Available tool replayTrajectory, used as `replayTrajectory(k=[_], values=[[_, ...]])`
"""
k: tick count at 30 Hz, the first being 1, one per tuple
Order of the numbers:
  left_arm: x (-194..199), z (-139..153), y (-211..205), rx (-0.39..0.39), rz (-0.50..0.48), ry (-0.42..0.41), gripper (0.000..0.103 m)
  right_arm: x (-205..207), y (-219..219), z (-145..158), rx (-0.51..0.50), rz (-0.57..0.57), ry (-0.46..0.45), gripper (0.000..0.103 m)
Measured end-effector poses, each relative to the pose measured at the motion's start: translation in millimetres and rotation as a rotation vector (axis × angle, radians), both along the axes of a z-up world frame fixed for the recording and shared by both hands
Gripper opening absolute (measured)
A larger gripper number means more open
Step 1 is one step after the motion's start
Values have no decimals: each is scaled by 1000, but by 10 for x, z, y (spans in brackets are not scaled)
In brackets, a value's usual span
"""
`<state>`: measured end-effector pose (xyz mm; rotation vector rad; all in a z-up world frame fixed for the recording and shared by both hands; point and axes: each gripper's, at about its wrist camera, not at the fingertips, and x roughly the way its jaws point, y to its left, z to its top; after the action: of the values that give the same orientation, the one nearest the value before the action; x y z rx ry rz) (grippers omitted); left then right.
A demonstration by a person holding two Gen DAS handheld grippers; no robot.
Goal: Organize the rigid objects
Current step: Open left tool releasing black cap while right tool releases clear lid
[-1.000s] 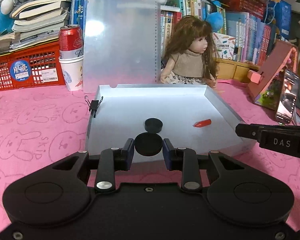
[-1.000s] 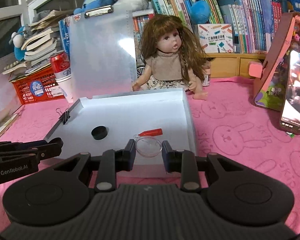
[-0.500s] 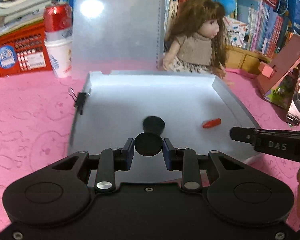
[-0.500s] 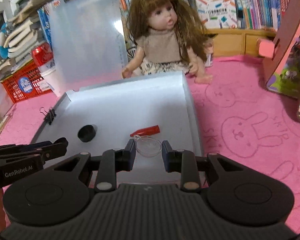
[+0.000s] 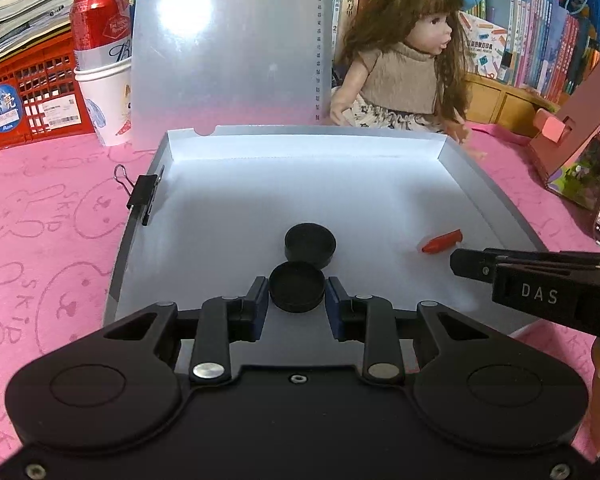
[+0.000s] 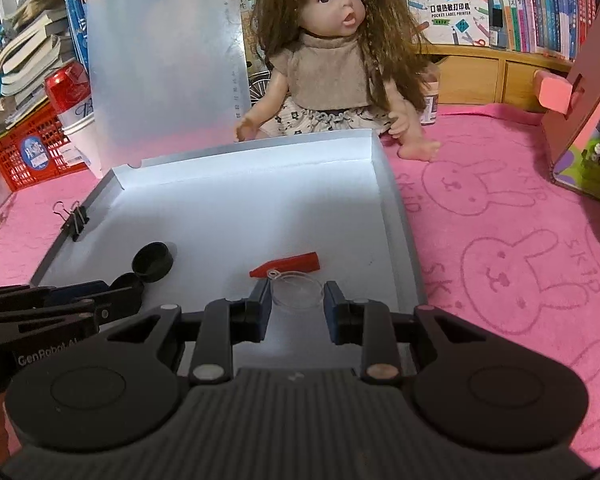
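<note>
A round matte black cap [image 5: 297,287] is pinched by the left hand-held gripper [image 5: 297,294]; a clear thin plastic disc [image 6: 297,290] is clamped in the right hand-held gripper [image 6: 296,296]. Both are held over the smooth grey tray [image 5: 496,196]. Just ahead, a second black cap [image 5: 310,245] and a red cone [image 6: 286,265] are seen. The doll's foot [image 6: 418,148] is shown only by the right view.

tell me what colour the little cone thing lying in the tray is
Red. The cone shows best in the right wrist view.
</note>
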<state>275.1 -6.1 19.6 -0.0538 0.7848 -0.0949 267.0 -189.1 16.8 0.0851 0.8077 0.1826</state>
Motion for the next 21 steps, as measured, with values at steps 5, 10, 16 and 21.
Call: replayTrajectory(k=[5, 10, 16, 21], values=[[0, -38, -40, 27, -11, -26, 29, 14, 32, -11, -25, 5, -12, 33], [-8, -41, -54, 38, -23, -37, 30, -1, 49, -14, -37, 11, -31, 38], [-78, 28, -20, 24, -28, -42, 41, -90, 6, 72, 0, 10, -66, 60], [-230, 169, -17, 33, -45, -92, 52, -254, -6, 227, 0, 29, -118, 73]])
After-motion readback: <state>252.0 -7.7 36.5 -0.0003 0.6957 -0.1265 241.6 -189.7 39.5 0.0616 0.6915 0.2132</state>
